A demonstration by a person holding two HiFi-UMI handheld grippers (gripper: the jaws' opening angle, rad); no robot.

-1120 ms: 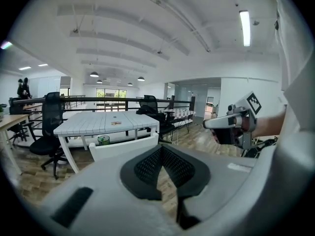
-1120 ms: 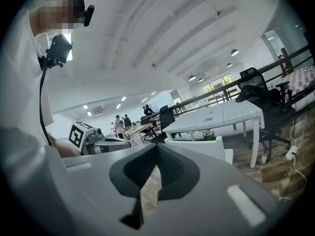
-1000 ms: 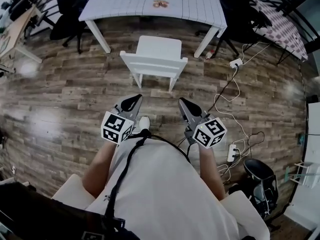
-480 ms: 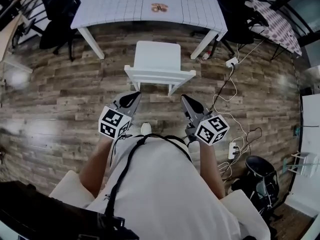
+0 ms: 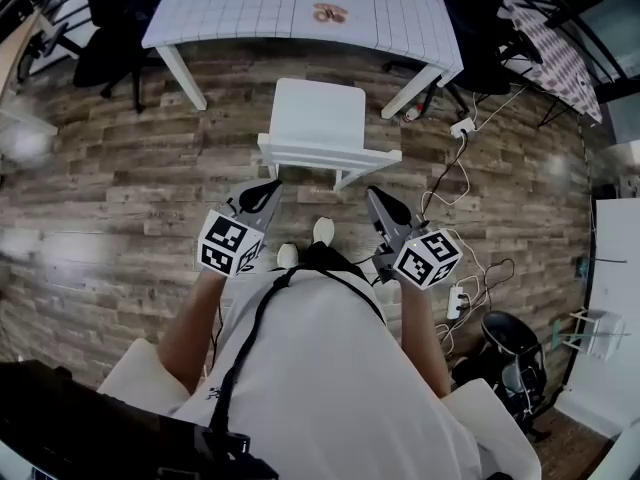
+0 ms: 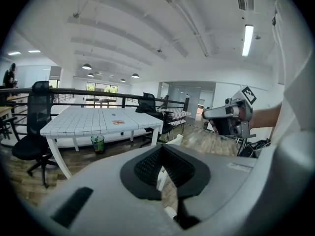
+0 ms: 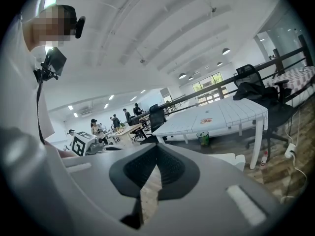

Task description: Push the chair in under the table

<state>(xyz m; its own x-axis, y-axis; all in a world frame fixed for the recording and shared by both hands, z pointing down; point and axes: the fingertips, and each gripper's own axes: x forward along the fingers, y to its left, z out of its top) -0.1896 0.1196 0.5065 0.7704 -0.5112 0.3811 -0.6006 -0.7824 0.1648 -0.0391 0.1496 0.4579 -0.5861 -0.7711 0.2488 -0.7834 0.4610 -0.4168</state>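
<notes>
Recording a white chair standing upright on the wood-plank floor, in front of the white gridded tabletop and not yet under it: seat facing the tabletop, back rail turned toward the person, a strip of floor showing between seat edge and tabletop edge. Noting the chair lined up between the two near table legs. Logging the left gripper pointing at the left end of the back rail, tip just beside it; contact not determinable from the head view. Logging the right gripper pointing at the right end of the same rail, close by but slightly apart. Confirming both sets of jaws closed together in their own gripper views, gripping nothing; only a sliver of white chair and floor showing through the gap behind the left jaws. Noting a green bin standing on the floor under the tabletop, and a small reddish item lying on the tabletop near its middle. Recording a black office chair at the tabletop's left end, and a power strip with cables on the floor to the right of the white chair. Noting the person's shoes on the floor between the two grippers, behind the chair.
</notes>
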